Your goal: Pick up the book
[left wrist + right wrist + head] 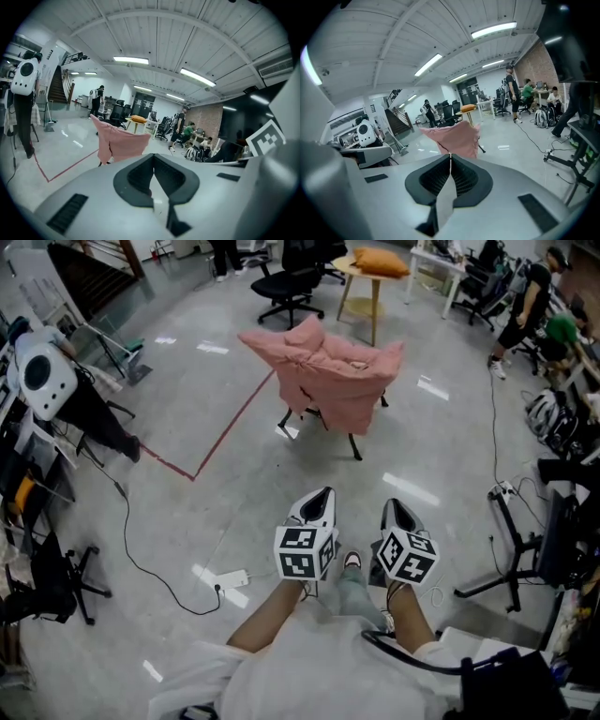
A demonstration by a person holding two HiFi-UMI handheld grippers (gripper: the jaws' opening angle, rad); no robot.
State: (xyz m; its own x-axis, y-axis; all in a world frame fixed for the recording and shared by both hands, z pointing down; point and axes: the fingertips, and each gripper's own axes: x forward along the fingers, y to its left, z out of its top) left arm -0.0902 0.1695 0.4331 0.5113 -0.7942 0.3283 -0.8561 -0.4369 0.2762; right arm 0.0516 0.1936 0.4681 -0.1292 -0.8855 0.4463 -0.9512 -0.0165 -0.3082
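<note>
No book shows in any view. In the head view both grippers are held close to the person's body and point forward over the floor. The left gripper (326,491) is shut, its jaws meeting at the tip with nothing between them (153,157). Beside it the right gripper (392,503) is shut too and holds nothing (450,155). Both point toward a chair draped in pink cloth (328,371), which stands some way ahead on the floor (119,143) (454,136).
A small wooden table with an orange cushion (380,261) stands behind the pink chair, by a black office chair (291,282). A white robot (42,376) is at the left. A power strip (230,578) and cable lie near the feet; a black stand (511,549) is at the right.
</note>
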